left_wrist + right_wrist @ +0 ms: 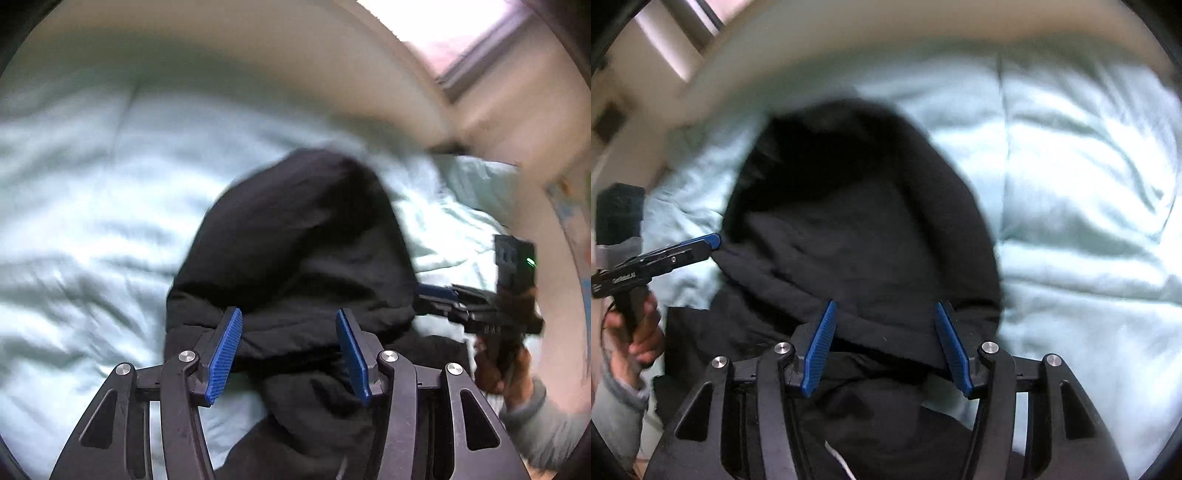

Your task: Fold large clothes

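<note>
Black hoodie [295,236] on bedspread [81,206], under left gripper [290,350] & right gripper [886,347] (both wide open, empty).

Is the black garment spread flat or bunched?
Bunched: the black garment mounds in overlapping layers on the pale green bedding, between both open grippers; blur hides finer folds.
</note>
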Action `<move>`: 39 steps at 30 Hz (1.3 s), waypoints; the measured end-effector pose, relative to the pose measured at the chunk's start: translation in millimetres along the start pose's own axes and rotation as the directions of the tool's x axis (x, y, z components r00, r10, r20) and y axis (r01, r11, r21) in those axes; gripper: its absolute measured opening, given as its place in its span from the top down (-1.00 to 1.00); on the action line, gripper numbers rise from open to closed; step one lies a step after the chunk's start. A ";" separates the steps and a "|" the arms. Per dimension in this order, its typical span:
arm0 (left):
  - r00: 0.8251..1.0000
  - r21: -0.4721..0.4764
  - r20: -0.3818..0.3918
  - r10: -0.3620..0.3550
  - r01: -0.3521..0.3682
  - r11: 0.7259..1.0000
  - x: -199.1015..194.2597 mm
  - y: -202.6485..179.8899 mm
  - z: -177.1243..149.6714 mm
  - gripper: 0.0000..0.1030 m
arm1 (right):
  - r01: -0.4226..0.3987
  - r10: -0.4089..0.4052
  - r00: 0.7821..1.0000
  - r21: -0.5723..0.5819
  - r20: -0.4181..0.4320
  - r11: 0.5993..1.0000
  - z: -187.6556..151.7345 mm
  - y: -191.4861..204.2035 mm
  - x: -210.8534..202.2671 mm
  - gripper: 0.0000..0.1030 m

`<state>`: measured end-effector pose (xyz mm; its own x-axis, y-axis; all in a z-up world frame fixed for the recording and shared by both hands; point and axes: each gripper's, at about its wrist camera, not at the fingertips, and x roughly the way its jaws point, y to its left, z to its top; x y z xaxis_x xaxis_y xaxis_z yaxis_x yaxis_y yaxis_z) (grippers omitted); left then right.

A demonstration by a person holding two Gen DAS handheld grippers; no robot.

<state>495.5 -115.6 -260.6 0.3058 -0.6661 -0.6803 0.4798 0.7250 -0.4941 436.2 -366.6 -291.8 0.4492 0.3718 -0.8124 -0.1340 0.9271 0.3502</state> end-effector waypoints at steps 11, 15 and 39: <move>0.964 -0.074 -0.199 -0.174 0.162 0.984 30.6 55.9 76.3 -0.49 | -0.201 0.203 0.976 0.022 -0.080 0.979 49.0 -69.7 22.6 -0.44; 0.939 -0.123 -0.255 -0.230 0.205 0.971 60.4 69.1 69.9 -0.49 | -0.259 0.263 0.957 0.046 -0.119 0.965 57.3 -70.8 38.1 -0.43; 0.995 0.365 -0.076 0.060 -0.029 0.931 -154.3 -125.6 -158.4 0.70 | 0.105 -0.049 0.982 -0.316 0.181 0.943 -174.7 95.1 -198.9 0.59</move>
<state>257.8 -76.1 -179.3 0.2706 -0.6057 -0.7483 0.7379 0.6297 -0.2429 179.8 -343.9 -178.4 0.6078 0.3108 -0.7308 -0.3581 0.9286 0.0971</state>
